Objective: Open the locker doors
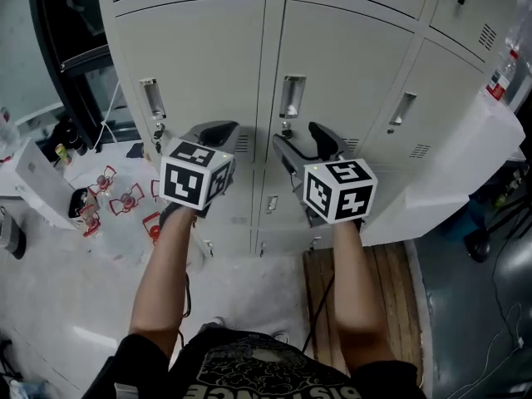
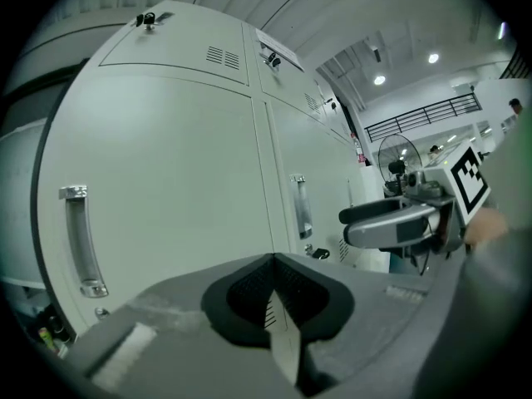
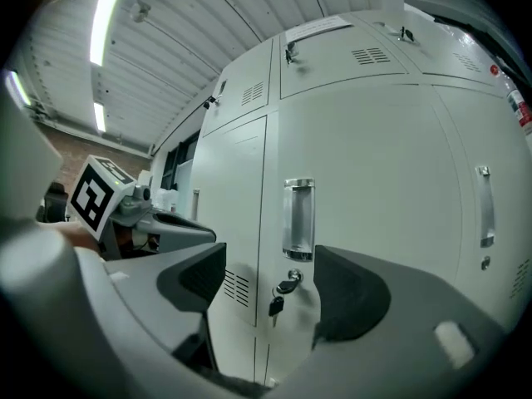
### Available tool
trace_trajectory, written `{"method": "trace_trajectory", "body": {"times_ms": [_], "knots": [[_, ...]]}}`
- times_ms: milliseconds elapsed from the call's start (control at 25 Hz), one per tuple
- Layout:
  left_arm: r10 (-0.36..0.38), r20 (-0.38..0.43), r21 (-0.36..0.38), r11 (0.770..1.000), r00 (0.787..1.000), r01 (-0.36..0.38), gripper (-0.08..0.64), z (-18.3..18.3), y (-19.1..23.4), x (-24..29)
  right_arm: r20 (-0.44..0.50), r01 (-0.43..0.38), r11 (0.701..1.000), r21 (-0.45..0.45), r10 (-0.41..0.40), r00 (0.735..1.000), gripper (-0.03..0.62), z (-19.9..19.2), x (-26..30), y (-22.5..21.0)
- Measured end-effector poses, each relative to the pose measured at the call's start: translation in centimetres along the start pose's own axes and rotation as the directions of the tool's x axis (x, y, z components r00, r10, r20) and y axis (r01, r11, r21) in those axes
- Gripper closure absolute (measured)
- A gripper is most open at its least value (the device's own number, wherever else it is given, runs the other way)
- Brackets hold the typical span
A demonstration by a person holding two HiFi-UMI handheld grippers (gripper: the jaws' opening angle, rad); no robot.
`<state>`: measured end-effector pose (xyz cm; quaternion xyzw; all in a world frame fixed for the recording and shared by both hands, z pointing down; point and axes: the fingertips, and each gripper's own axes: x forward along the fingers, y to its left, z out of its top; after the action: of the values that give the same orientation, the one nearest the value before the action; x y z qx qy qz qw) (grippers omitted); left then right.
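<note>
1. Lockers fill the view ahead: a bank of pale grey metal locker doors (image 1: 191, 56), all shut, each with an upright chrome handle. The middle door's chrome handle (image 1: 292, 96) serves as the landmark.
2. Just below that handle, a small dark key (image 3: 273, 307) hangs from the lock.
3. Below the handle and in front of its door hovers the right hand-held gripper (image 1: 304, 142). Its jaws are spread wide and hold nothing. In the right gripper view they frame the key and the handle's lower end without touching either.
4. Left of the handle and lower, near the seam between two doors, is the left hand-held gripper (image 1: 218, 130). Its jaws are clenched pad against pad, with nothing between them.
5. Neither hand-held gripper touches a door.
</note>
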<state>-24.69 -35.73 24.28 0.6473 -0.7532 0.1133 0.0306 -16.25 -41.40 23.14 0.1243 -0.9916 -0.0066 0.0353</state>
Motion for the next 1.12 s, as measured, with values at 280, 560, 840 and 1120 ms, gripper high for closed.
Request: {"method": "trace_trajectory", "body": {"times_ms": [280, 560, 840, 1120], "knots": [[0.061, -0.012, -0.007, 0.998, 0.998, -0.061, 0.557, -0.3, 0.8, -1.4, 0.022, -0.093, 0.996, -0.018, 0.093, 0.995, 0.273, 1.6, 2.6, 1.3], [0.117, -0.032, -0.006, 0.993, 0.993, -0.117, 0.557, -1.0, 2.2, -3.0, 0.034, -0.117, 0.993, 0.002, 0.117, 0.993, 0.273, 2.0, 4.7, 0.9], [0.152, -0.042, -0.007, 0.988, 0.987, -0.153, 0.557, -1.4, 3.5, -4.3, 0.058, -0.139, 0.99, 0.034, 0.137, 0.989, 0.273, 2.7, 6.1, 0.9], [0.153, -0.052, 0.003, 0.988, 0.987, -0.153, 0.557, -1.9, 4.2, -5.3, 0.06, -0.128, 0.991, 0.038, 0.125, 0.99, 0.273, 2.8, 6.8, 1.1]]}}
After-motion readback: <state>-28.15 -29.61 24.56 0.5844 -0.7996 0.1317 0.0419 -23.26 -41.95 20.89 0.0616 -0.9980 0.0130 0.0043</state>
